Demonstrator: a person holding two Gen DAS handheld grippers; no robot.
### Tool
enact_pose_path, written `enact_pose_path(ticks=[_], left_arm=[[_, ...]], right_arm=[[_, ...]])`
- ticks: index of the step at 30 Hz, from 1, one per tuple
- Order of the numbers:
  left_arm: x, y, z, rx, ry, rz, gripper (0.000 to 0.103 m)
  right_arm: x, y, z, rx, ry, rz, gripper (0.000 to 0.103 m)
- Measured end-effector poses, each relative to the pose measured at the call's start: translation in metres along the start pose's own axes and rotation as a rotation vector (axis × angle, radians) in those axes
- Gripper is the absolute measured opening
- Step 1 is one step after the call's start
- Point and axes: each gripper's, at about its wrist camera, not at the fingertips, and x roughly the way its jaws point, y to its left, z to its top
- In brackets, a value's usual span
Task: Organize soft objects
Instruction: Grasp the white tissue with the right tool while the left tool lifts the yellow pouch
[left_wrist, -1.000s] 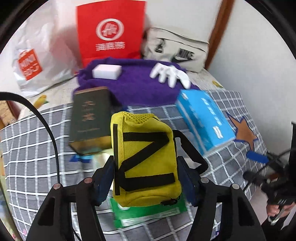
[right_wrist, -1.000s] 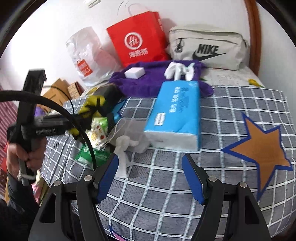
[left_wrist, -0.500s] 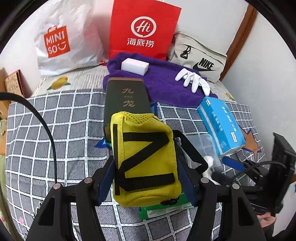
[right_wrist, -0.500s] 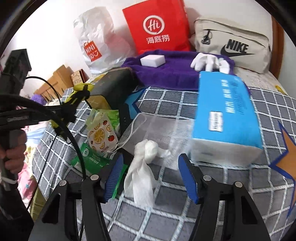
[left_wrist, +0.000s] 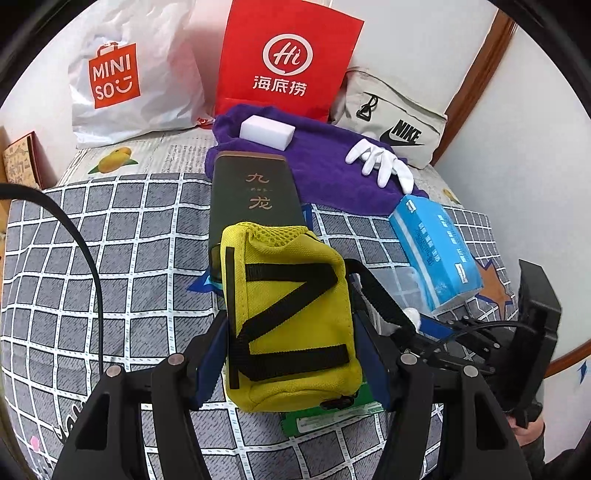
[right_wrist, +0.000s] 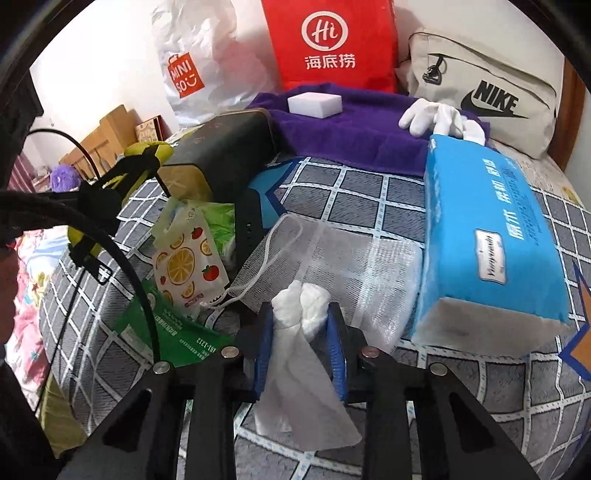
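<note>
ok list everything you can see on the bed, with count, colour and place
yellow pouch: 1, yellow with black straps, in the left gripper
white tissue: 1, white, in the right gripper
tissue pack: 1, blue, right side
mesh bag: 1, clear white, centre
purple towel: 1, purple, back
white block: 1, on the towel
white glove: 1, towel's right end
dark box: 1, dark green, centre
fruit-print packet: 1, white, left
green packet: 1, front left
red bag: 1, back
Miniso bag: 1, white, back left
Nike bag: 1, beige, back right
left gripper: shut
right gripper: shut

Far ahead, against wall: red paper Haidilao bag (left_wrist: 288, 62), white plastic Miniso bag (left_wrist: 129, 74). Dark green rectangular box (left_wrist: 255, 199) just ahead.
</note>
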Motion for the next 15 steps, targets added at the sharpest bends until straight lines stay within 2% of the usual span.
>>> enact_pose_path(ticks=[12,15], left_arm=[[-0.009,0.002,0.010,-0.012,-0.030,-0.016,0.063],[-0.006,-0.004,0.011,-0.005,-0.017,-0.042,0.063]], right_arm=[[-0.043,-0.002,0.011,0.016,-0.044,0.069,0.028],[-0.049,-0.004,0.014,0.001,-0.056,0.050,0.028]])
